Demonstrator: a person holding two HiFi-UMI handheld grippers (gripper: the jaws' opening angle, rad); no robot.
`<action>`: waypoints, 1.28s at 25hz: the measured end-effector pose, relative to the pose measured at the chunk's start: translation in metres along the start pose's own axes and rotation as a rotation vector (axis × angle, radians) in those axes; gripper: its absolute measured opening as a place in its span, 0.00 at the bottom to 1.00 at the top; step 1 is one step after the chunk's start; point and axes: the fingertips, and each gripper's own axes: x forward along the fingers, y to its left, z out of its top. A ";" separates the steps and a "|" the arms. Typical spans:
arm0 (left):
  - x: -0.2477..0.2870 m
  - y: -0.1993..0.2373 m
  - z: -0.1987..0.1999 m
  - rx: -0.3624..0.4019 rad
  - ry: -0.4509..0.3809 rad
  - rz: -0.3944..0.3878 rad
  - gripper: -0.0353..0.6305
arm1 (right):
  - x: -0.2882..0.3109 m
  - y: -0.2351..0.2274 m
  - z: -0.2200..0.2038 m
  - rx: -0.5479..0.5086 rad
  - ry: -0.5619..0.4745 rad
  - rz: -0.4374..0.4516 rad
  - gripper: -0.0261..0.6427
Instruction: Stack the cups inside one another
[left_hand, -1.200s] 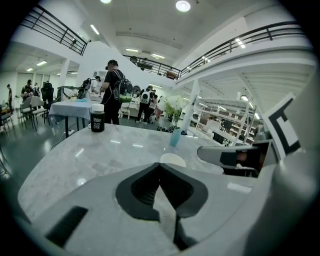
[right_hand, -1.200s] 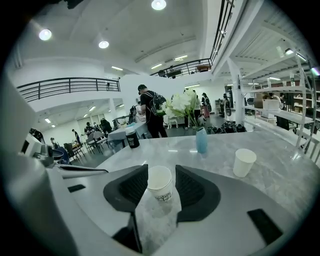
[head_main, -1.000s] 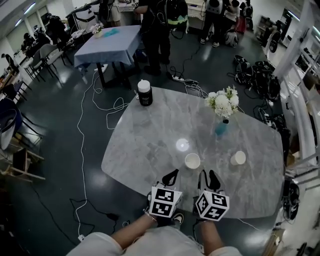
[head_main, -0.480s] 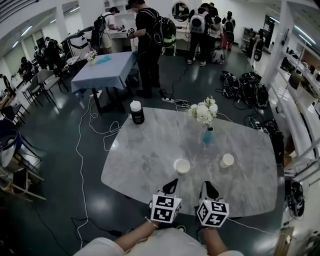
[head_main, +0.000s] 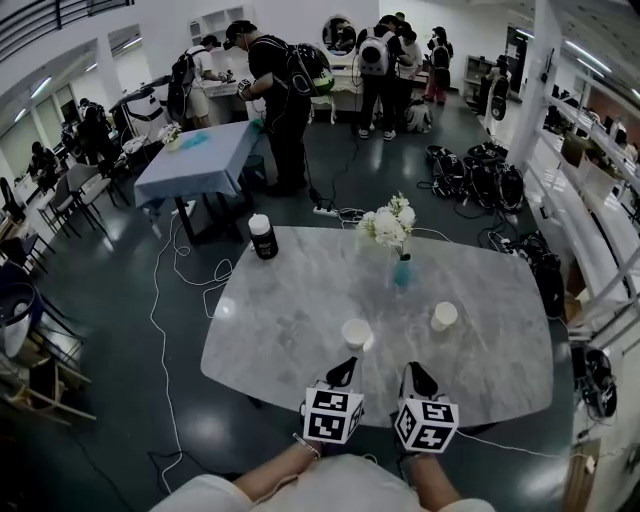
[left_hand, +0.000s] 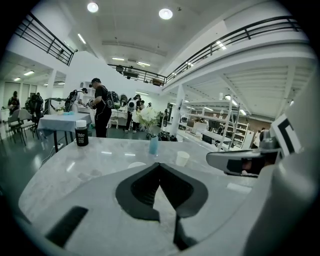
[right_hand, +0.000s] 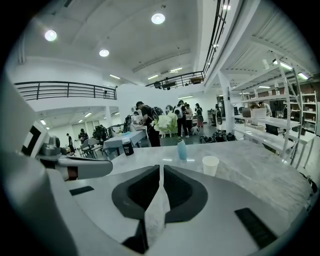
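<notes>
There are two white paper cups, the middle cup (head_main: 356, 332) and the right cup (head_main: 443, 316), both on the marble desk (head_main: 290, 330). That desk also carries one blue vase (head_main: 402, 271) of white flowers and one dark jar (head_main: 263, 237) with a white lid. There are two desks in all: the marble one and a blue-clothed desk (head_main: 200, 165) farther back. At least five people (head_main: 275, 90) stand beyond, too crowded to count exactly. Several dark bags (head_main: 480, 180) lie on the floor at the right.

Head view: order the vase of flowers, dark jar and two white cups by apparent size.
1. vase of flowers
2. dark jar
3. left cup and right cup: look alike, not ranked.
</notes>
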 end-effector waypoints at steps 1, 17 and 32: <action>0.001 -0.002 0.001 0.003 -0.001 -0.004 0.04 | -0.001 -0.002 -0.001 0.003 0.000 -0.001 0.08; 0.003 -0.011 -0.002 0.035 0.008 -0.035 0.04 | -0.003 -0.011 -0.010 0.043 0.010 -0.030 0.08; 0.017 -0.007 -0.016 0.023 0.075 -0.133 0.04 | -0.001 -0.031 -0.021 0.096 0.043 -0.179 0.08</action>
